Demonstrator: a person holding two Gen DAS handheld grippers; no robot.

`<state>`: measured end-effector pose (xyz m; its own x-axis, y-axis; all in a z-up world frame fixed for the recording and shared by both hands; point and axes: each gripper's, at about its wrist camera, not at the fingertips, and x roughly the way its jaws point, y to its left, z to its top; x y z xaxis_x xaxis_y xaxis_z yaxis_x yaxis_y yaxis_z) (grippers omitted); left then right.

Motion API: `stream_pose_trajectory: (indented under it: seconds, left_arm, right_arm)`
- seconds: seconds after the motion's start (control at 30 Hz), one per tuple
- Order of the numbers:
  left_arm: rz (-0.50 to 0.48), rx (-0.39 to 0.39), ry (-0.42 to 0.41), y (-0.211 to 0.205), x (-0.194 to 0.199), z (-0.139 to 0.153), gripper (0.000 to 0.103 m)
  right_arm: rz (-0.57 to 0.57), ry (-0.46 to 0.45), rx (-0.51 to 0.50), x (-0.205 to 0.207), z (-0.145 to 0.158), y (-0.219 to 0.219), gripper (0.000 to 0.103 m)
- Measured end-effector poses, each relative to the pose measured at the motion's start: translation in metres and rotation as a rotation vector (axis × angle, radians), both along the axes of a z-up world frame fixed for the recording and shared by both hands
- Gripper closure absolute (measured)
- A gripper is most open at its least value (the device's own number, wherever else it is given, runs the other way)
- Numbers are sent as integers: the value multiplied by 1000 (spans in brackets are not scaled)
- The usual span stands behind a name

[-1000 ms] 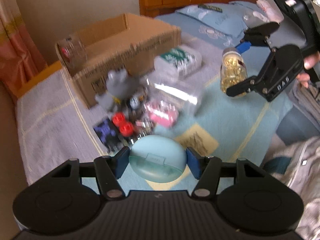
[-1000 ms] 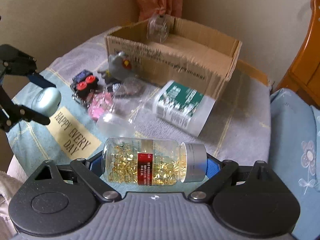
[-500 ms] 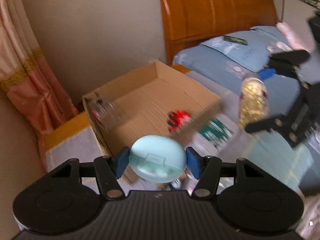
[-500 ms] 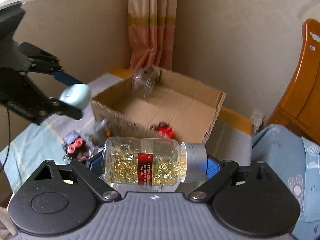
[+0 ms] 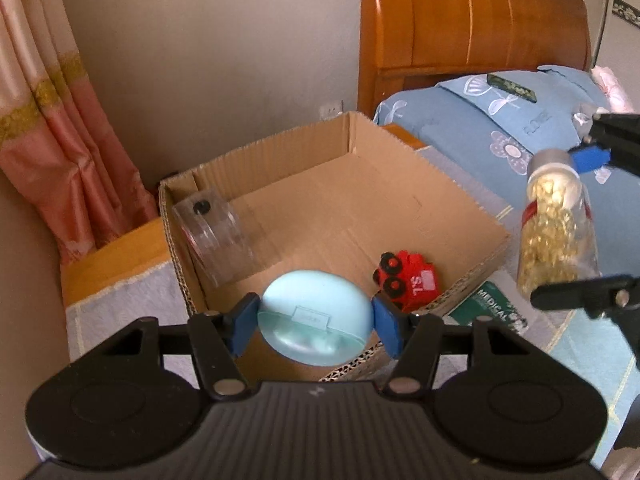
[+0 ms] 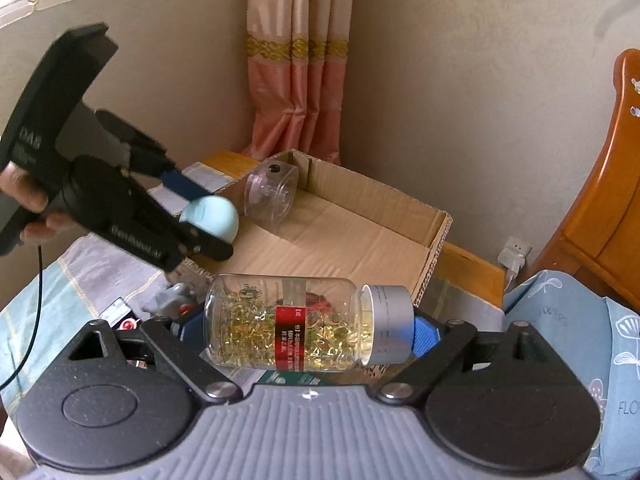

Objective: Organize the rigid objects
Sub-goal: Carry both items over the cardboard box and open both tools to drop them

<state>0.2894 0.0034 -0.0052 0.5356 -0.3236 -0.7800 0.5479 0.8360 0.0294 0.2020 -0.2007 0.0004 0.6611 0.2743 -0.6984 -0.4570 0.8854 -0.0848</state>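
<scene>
In the left wrist view, a pale blue oval case [image 5: 314,317] is clamped between the blue pads of the left gripper [image 5: 314,322], the jaws partly closed on its two ends, and it is held above the near edge of an open cardboard box [image 5: 400,184]. Inside the box a clear plastic jar [image 5: 214,236] is seen leaning in the far left corner, and a red toy truck [image 5: 406,282] lies by the near right wall. Just outside that wall a green and white packet [image 5: 490,312] is partly seen on the cloth. At the right edge a bottle of yellow capsules [image 5: 556,236] is held in the right gripper [image 5: 568,224]. In the right wrist view, the same bottle is gripped lengthwise across wide-set jaws, base against one pad and silver cap [image 6: 386,322] against the other, just in front of the box. A grey toy [image 6: 174,300] is glimpsed below the left gripper, on the cloth outside the box.
</scene>
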Motion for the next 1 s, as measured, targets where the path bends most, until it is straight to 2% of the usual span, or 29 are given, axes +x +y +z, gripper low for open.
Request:
stream_pose_trajectory:
  seconds: [0.23, 0.27, 0.33, 0.4, 0.6, 0.7, 0.87, 1.0]
  left_arm:
    - [32, -4, 9, 8, 7, -13, 41]
    - [45, -8, -3, 9, 7, -13, 39]
    - [67, -26, -27, 13, 8, -11, 17]
    - [92, -55, -59, 18, 8, -6, 14]
    - [174, -93, -77, 33, -5, 3, 10]
    - [211, -60, -92, 33, -18, 3, 8]
    - [238, 10, -170, 33, -49, 6, 6]
    - [241, 25, -174, 34, -67, 5, 4]
  right_arm:
    - [-12, 22, 1, 20, -7, 3, 7]
    - [-14, 25, 3, 23, -8, 3, 7]
    - [-18, 32, 5, 26, -9, 4, 7]
    - [-22, 37, 3, 30, -11, 5, 7]
    - [-35, 43, 8, 39, -14, 6, 7]
    - [-44, 45, 10, 47, -15, 8, 7]
    - [-79, 53, 8, 68, -16, 12, 7]
    - [-138, 86, 29, 93, -20, 13, 7]
